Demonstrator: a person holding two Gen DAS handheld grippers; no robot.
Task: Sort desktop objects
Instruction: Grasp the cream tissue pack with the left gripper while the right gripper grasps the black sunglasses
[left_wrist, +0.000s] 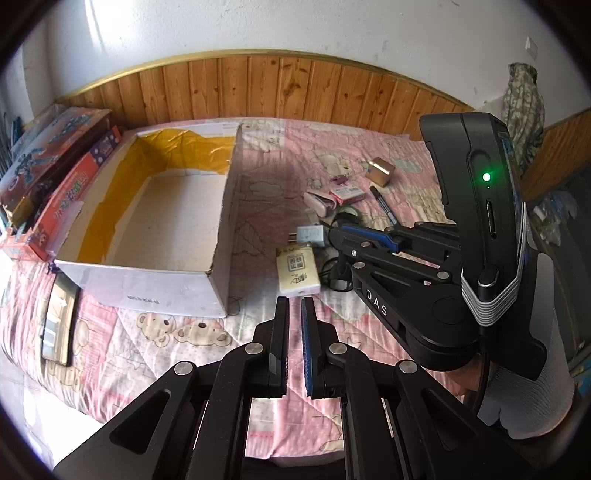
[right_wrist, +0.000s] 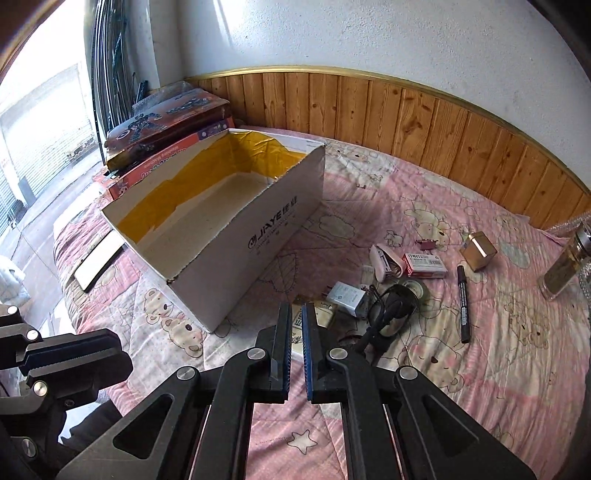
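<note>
An open white cardboard box (left_wrist: 147, 288) (right_wrist: 258, 236) with yellow tape inside stands on the pink bed cover. To its right lies a cluster of small objects: a cream card pack (left_wrist: 297, 271), a white charger (left_wrist: 313, 236) (right_wrist: 347, 295), a black cable (right_wrist: 391, 314), a tape roll (right_wrist: 415, 287), a pink case (right_wrist: 384, 262), a red-white box (right_wrist: 424, 266), a black marker (right_wrist: 463, 302), a gold box (left_wrist: 380, 170) (right_wrist: 478, 251). My left gripper (left_wrist: 294, 306) is shut and empty, just short of the card pack. My right gripper (right_wrist: 296, 312) (left_wrist: 334, 236) is shut and empty, above the card pack.
Toy boxes (left_wrist: 55, 166) are stacked left of the cardboard box. A flat dark book (left_wrist: 59, 321) lies at the bed's left edge. A glass jar (right_wrist: 565, 266) stands at the far right. A wood-panelled wall (left_wrist: 295, 88) runs behind the bed.
</note>
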